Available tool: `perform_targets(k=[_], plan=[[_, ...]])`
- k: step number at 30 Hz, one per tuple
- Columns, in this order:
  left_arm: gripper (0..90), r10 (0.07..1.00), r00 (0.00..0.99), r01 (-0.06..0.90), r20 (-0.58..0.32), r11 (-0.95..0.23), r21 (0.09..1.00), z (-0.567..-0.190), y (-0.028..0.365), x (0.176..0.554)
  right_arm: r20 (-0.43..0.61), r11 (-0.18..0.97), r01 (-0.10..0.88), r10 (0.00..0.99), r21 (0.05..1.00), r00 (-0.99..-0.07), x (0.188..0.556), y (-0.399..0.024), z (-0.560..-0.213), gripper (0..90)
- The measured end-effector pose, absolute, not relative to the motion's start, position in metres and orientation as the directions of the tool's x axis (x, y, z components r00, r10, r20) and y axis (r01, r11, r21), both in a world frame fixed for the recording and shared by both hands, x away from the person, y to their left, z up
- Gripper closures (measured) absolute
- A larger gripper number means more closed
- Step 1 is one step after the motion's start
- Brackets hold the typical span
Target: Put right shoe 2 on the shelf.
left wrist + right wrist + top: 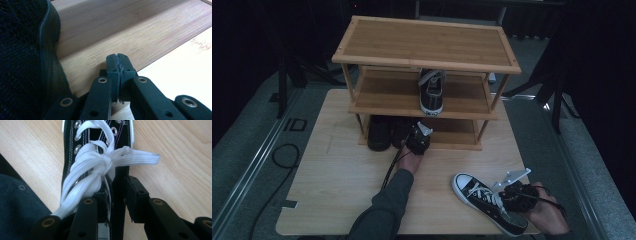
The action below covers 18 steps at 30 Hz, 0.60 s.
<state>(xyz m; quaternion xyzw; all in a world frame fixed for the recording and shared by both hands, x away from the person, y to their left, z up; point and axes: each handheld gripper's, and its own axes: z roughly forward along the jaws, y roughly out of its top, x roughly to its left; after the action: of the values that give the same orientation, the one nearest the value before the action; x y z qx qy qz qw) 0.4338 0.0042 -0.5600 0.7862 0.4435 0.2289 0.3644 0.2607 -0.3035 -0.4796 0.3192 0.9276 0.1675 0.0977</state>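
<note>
Pale wood surface (337,185) is seen under the right gripper (117,195), whose jaws straddle the collar of a black canvas sneaker (487,202) lying near the front edge; whether it is pinched cannot be told. White laces (100,165), a white toe cap and metal eyelets are seen. No legible writing is made out. The left gripper (117,66) is closed on nothing beside dark shoes (379,132) on the rack's (427,45) bottom shelf.

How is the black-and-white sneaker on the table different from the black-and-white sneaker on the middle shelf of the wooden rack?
The black canvas sneaker with white laces on the table lies diagonally near the front edge; the matching sneaker on the middle shelf stands straight, toe toward the camera. The right claw is at the table sneaker's collar; nothing touches the shelf sneaker. Both have black uppers, white laces and white toe caps.
</note>
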Motion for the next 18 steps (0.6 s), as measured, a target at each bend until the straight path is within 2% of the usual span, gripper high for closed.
perform_targets(k=[3,10,18], plan=[[88.6,0.864,0.502,0.530,0.036,-0.341,0.776,-0.5600,0.0043,0.4339,-0.068,0.734,0.566,0.631,0.376,-0.773,0.2620,-0.3038,-0.4834,72.5],[88.6,0.864,0.502,0.531,0.036,-0.340,0.776,-0.5600,0.0042,0.4338,-0.030,0.720,0.575,0.634,0.389,-0.773,0.2634,-0.3056,-0.4846,86.3],[88.6,0.864,0.502,0.531,0.036,-0.341,0.776,-0.5600,0.0042,0.4339,-0.018,0.710,0.576,0.636,0.404,-0.772,0.2656,-0.3048,-0.4799,87.7]])
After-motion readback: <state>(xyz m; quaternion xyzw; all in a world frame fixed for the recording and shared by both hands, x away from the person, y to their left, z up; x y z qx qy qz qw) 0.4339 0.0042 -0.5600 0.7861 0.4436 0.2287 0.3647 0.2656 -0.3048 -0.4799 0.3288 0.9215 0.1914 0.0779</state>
